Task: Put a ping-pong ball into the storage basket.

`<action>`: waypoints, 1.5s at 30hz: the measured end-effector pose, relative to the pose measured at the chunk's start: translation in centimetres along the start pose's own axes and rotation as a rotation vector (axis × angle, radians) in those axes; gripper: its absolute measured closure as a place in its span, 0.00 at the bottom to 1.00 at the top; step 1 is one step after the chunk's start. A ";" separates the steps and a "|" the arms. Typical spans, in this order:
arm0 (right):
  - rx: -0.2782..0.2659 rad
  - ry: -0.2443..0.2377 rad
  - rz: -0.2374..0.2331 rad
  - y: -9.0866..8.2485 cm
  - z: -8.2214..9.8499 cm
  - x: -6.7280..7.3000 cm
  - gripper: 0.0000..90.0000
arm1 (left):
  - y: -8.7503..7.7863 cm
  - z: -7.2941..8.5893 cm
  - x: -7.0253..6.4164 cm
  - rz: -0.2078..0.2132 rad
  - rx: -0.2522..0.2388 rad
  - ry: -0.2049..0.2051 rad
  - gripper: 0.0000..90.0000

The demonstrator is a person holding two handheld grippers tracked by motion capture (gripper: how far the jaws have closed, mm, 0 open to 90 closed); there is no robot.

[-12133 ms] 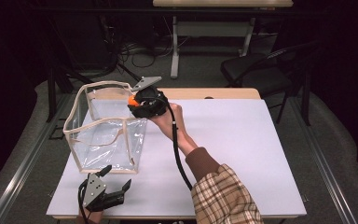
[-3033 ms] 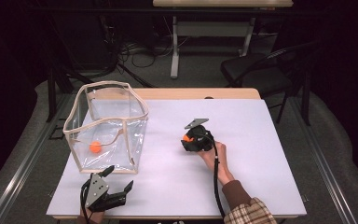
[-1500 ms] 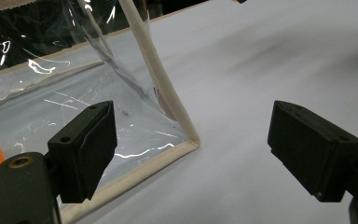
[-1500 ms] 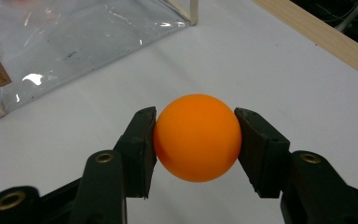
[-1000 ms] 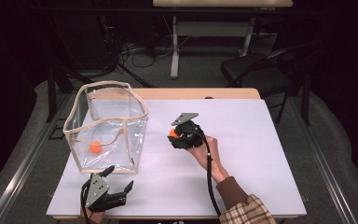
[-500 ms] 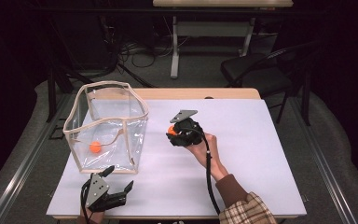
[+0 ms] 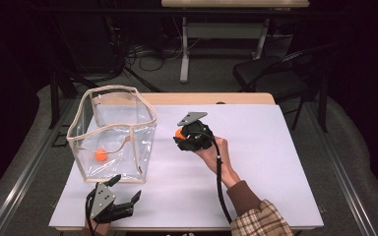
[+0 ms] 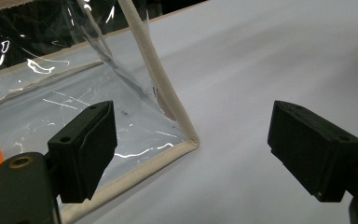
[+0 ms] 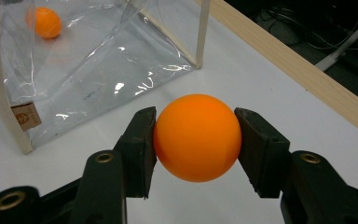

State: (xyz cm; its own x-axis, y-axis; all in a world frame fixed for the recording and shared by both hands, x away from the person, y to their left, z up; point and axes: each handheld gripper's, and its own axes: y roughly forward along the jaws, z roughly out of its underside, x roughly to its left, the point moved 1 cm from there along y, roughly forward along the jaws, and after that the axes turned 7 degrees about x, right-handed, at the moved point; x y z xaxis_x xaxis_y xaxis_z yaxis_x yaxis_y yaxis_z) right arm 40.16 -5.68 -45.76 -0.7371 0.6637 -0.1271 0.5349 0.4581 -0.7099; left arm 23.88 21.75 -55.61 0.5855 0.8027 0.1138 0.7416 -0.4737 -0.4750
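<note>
My right gripper (image 9: 196, 140) is shut on an orange ball (image 9: 197, 137), both pads pressed against its sides. From above, that gripper (image 7: 181, 136) hangs over the middle of the white table with the ball (image 7: 179, 133) at its left end, just right of a clear plastic bag (image 7: 112, 132) with a cream rim. A second orange ball (image 7: 100, 155) lies inside the bag, also visible behind its wall (image 9: 44, 22). My left gripper (image 7: 124, 191) rests at the table's front left, open and holding nothing, its jaws on either side of the bag's front corner (image 8: 186, 137) but apart from it.
The white table top (image 7: 266, 162) spreads wide to the right of my right hand. A wooden strip (image 7: 211, 98) runs along its far edge. Beyond it stand a dark chair (image 7: 270, 73) and desk legs with cables on the floor.
My right gripper has drifted slightly left toward the bag with the ball in it. The left gripper and the bag have stayed put.
</note>
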 end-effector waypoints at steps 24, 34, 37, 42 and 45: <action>-0.027 -0.006 0.003 -0.8 -1.8 -0.4 0.56 | 0.0 0.0 0.0 -0.001 -0.001 -0.001 0.18; -0.041 -0.008 0.002 -1.2 -2.7 -0.5 0.56 | 0.0 0.0 0.0 0.000 -0.001 -0.001 0.18; -0.044 -0.006 0.001 -1.3 -3.0 -0.5 0.56 | 0.0 0.0 0.0 0.000 -0.001 -0.001 0.18; -0.053 -0.008 0.006 -1.5 -3.3 -0.5 0.56 | 0.0 0.0 0.0 0.000 -0.001 0.001 0.18; -0.054 -0.010 0.006 -1.6 -3.5 -0.6 0.56 | 0.0 0.0 0.0 0.000 -0.001 -0.001 0.18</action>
State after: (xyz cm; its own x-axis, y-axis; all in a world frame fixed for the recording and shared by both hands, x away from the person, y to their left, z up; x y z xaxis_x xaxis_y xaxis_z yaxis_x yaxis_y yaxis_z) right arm 41.17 -4.75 -42.14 -0.7381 0.6604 -0.1385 0.5603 0.4855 -0.6710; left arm 23.86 21.76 -55.62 0.5855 0.8027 0.1130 0.7417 -0.4742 -0.4743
